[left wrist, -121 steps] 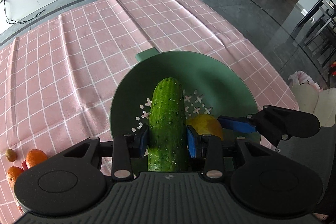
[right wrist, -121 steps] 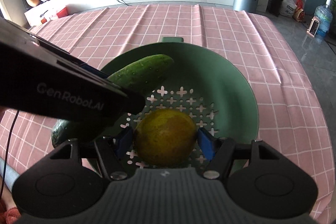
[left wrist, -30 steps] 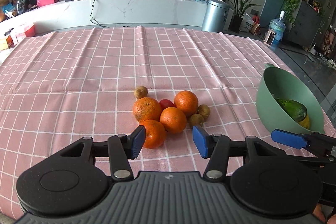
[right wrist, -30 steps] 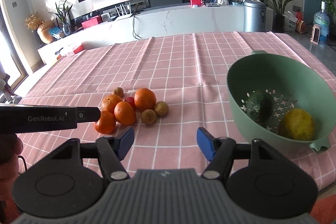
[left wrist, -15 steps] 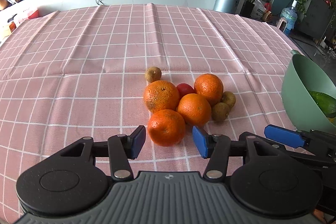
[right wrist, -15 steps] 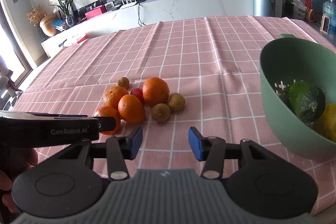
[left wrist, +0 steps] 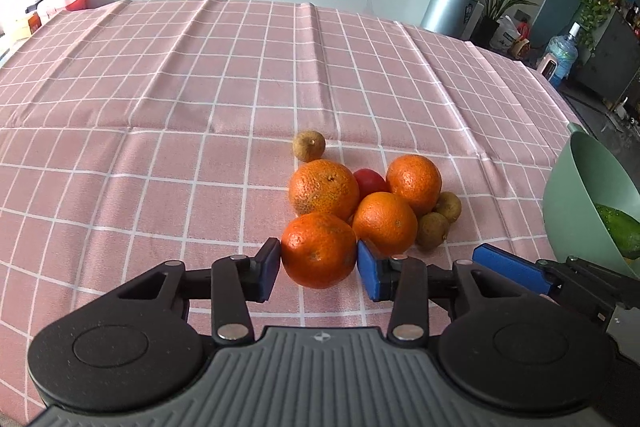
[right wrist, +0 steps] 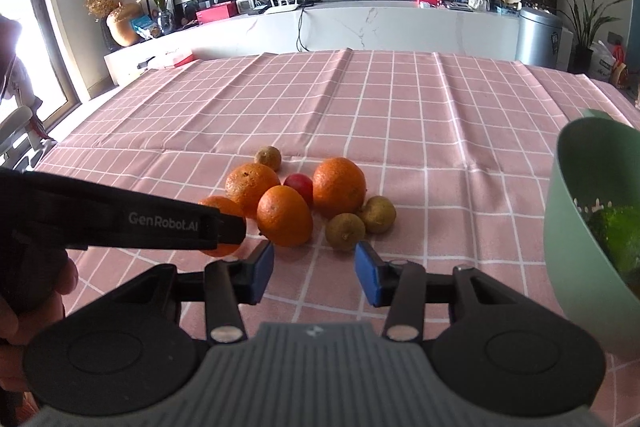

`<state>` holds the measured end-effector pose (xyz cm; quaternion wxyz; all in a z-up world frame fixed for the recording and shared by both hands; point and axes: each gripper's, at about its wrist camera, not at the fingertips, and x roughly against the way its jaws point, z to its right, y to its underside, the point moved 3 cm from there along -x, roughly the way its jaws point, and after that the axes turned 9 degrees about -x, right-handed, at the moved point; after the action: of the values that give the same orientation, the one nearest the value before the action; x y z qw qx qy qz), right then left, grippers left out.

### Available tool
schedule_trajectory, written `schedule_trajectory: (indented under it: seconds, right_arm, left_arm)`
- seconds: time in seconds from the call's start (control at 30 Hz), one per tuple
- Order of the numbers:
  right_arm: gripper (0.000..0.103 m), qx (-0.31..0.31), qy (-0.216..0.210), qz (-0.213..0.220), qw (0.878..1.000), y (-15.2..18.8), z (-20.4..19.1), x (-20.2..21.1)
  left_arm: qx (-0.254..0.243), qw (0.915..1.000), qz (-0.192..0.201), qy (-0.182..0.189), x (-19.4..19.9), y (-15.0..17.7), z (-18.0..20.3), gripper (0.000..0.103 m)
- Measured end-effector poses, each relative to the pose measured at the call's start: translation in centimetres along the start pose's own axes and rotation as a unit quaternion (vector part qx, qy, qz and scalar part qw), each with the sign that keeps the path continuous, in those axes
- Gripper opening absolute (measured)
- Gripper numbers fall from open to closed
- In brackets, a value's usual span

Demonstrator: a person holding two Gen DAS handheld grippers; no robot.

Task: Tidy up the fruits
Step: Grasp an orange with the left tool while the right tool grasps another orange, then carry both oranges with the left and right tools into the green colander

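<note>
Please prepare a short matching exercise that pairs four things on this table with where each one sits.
Things:
1. nearest orange
2. red fruit
3. cucumber
4. lone brown fruit

Places:
A. inside the green bowl
B. tucked among the oranges in the middle of the pile
C. on the cloth at the far edge of the pile
D. between the blue pads of the left gripper

Pairs: 1-D, 2-B, 3-A, 4-C
</note>
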<state>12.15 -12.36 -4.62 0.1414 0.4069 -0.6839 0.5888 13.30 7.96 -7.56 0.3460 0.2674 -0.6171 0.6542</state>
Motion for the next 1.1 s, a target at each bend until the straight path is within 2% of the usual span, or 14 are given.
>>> schedule_trajectory:
  seconds: [0.2, 0.53, 0.7, 0.83, 1.1]
  right_arm:
    - [0.042, 0.056, -0.002, 0.009, 0.998, -0.1, -2.1, -1.0]
    - [0.042, 0.105, 0.013, 0.017, 0.994, -0.3, -3.6, -3.3]
    - [0.043, 0.121, 0.020, 0.018, 0.992, -0.1, -3.9, -4.1]
    - [0.036, 0.126, 0.030, 0.017, 0.991, 0.1, -3.8, -4.4]
    - [0.034, 0.122, 0.021, 0.018, 0.992, 0.1, -3.7, -3.7]
  left_arm:
    - [0.022, 0.9995, 0.009, -0.020, 0.4, -0.2, -1.3, 0.047]
    - [0.042, 0.9982, 0.009, -0.042, -0.1, -0.1, -2.5, 0.047]
    - [0.035, 0.9985, 0.004, -0.042, -0.3, 0.0, -2.3, 0.047]
    - [0.030, 0.9986, 0.004, -0.044, -0.3, 0.1, -2.2, 0.047]
    - [0.019, 0.9986, 0.008, -0.049, -0.1, 0.1, -1.8, 0.047]
